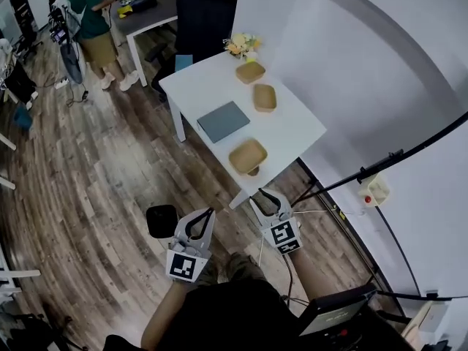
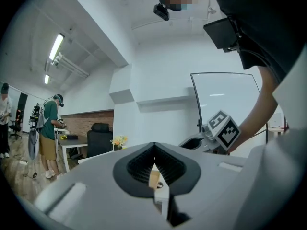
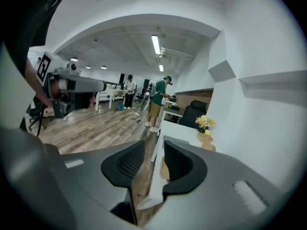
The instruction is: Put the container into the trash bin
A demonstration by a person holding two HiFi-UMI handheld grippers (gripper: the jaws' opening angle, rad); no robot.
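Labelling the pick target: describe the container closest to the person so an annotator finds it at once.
Find the white table standing against the white wall, with three shallow brown containers along it. The target container sits at the table's near end, just past the grey-blue pad. Unlike the other two containers, up by the flowers, it sits alone there.

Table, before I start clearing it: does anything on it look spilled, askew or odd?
Nothing looks spilled or damaged. The nearest container sits upright, only rather close to the table's near corner.
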